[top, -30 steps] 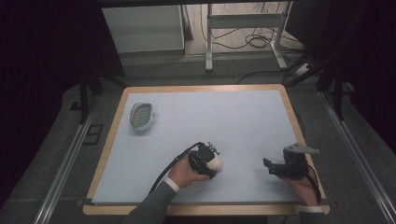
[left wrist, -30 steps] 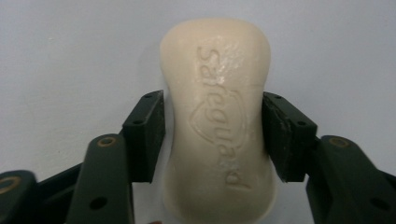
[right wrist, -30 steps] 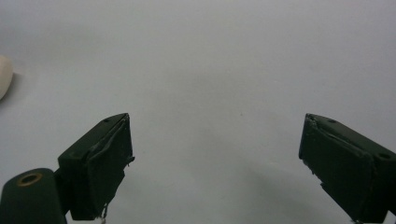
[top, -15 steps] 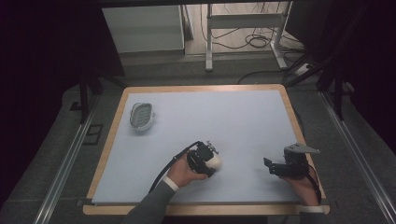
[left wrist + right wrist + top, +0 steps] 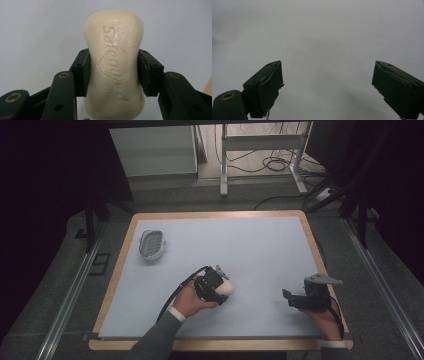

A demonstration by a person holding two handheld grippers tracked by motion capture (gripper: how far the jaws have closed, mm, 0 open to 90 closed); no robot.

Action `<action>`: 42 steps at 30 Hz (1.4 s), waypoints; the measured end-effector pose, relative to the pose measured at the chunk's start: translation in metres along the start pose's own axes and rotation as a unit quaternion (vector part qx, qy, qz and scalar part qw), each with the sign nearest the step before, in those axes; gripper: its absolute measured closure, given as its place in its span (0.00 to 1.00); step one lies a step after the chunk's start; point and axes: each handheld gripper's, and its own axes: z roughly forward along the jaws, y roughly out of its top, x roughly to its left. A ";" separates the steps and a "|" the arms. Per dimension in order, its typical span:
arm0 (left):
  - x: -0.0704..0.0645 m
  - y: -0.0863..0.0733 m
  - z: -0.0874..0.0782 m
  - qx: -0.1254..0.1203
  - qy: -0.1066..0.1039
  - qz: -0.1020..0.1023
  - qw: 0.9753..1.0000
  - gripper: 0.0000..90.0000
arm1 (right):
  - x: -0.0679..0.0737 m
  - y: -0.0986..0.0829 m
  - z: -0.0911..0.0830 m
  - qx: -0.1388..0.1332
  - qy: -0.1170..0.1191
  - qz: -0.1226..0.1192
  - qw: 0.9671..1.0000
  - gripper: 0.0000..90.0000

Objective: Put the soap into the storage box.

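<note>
Almost nothing has shifted across the last second: in the high view the left gripper [image 5: 220,289] sits in the lower middle of the frame where it sat in both earlier pictures, and the right gripper [image 5: 295,299] has kept its place at the lower right. My reading is a pause after the pick rather than a carry under way.

The left gripper is clenched on a cream bar of soap [image 5: 115,62]. In the left gripper view its two black jaws press the bar's long sides about midway along, with the embossed brand lettering facing the camera and the pale blue table mat [image 5: 37,30] behind it. In the high view the soap [image 5: 226,288] shows as a pale lump at the gripper's tip, low over the mat; whether it is lifted clear or resting on it I cannot tell.

The right gripper is released, its jaws standing wide apart over bare mat with nothing between them.

A slotted white soap dish [image 5: 151,244] lies near the upper left corner of the mat, well apart from the soap. Judging by that, the grasp looks secure and the move to the dish is not yet begun
</note>
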 end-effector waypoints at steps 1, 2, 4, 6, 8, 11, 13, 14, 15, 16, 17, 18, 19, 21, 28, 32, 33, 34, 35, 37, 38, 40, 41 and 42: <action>0.003 0.000 -0.002 -0.002 -0.001 -0.002 1.000 0.55 | 0.000 0.000 0.000 0.000 0.000 0.000 1.000 0.11; 0.003 0.000 -0.002 -0.002 -0.001 -0.002 1.000 0.55 | 0.000 0.000 0.000 0.000 0.000 0.000 1.000 0.11; 0.006 0.000 -0.004 -0.005 0.000 -0.006 1.000 0.55 | 0.000 0.000 0.001 0.001 -0.001 0.000 1.000 0.11; 0.010 -0.001 -0.005 -0.008 0.000 -0.011 1.000 0.55 | 0.000 0.000 0.001 0.002 0.000 0.001 1.000 0.11; 0.014 -0.002 -0.009 -0.011 0.001 -0.015 1.000 0.55 | 0.000 -0.001 0.001 0.002 -0.001 0.000 1.000 0.11; 0.017 -0.003 -0.012 -0.013 0.002 -0.019 1.000 0.55 | 0.000 0.000 0.001 0.002 -0.001 0.001 1.000 0.11; 0.019 -0.004 -0.015 -0.015 0.007 -0.020 1.000 0.55 | 0.000 0.000 0.001 0.002 0.000 -0.001 1.000 0.11; 0.020 -0.004 -0.016 -0.016 0.008 -0.021 1.000 0.55 | 0.001 -0.001 0.002 0.003 0.002 -0.002 1.000 0.11; 0.021 -0.004 -0.017 -0.017 0.009 -0.023 1.000 0.55 | 0.001 -0.001 0.002 0.003 0.002 -0.002 1.000 0.11; 0.023 -0.004 -0.018 -0.019 0.010 -0.024 0.999 0.55 | 0.001 -0.001 0.003 0.005 0.001 -0.002 1.000 0.11; 0.024 -0.004 -0.019 -0.020 0.010 -0.025 0.999 0.55 | 0.001 -0.001 0.003 0.005 0.002 -0.002 1.000 0.11; 0.026 -0.004 -0.020 -0.020 0.011 -0.027 0.999 0.55 | 0.001 -0.001 0.003 0.005 0.002 -0.002 1.000 0.11; 0.027 -0.004 -0.021 -0.022 0.012 -0.028 0.999 0.55 | 0.001 -0.001 0.003 0.004 0.002 -0.002 1.000 0.11; 0.029 -0.005 -0.022 -0.024 0.015 -0.028 0.999 0.55 | 0.000 -0.001 0.002 0.001 0.003 -0.001 1.000 0.11; 0.031 -0.005 -0.030 -0.040 0.021 -0.030 0.999 0.55 | 0.000 -0.001 0.001 0.000 0.005 -0.004 1.000 0.11; 0.034 -0.005 -0.033 -0.043 0.022 -0.031 0.998 0.55 | 0.001 -0.001 0.002 0.000 0.006 -0.005 1.000 0.11; 0.034 -0.004 -0.034 -0.043 0.023 -0.030 0.998 0.55 | 0.001 -0.001 0.002 0.000 0.006 -0.005 1.000 0.11; 0.036 -0.004 -0.035 -0.047 0.022 -0.033 0.998 0.55 | 0.001 -0.001 0.002 0.000 0.005 -0.004 1.000 0.11; 0.036 -0.004 -0.035 -0.047 0.022 -0.033 0.998 0.55 | 0.001 -0.001 0.002 0.000 0.005 -0.004 1.000 0.11; 0.037 -0.004 -0.036 -0.049 0.024 -0.034 0.998 0.55 | 0.000 -0.001 0.002 0.000 0.005 -0.004 1.000 0.11; 0.038 -0.004 -0.037 -0.050 0.023 -0.035 0.998 0.55 | 0.000 -0.001 0.002 0.000 0.005 -0.004 1.000 0.11; 0.040 -0.004 -0.038 -0.050 0.024 -0.036 0.998 0.55 | 0.000 -0.001 0.002 0.000 0.004 -0.004 1.000 0.11; 0.041 -0.004 -0.038 -0.052 0.024 -0.039 0.998 0.55 | 0.000 -0.001 0.002 0.000 0.004 -0.004 1.000 0.11; 0.042 -0.004 -0.039 -0.051 0.026 -0.038 0.998 0.55 | 0.000 -0.001 0.002 0.000 0.004 -0.003 1.000 0.11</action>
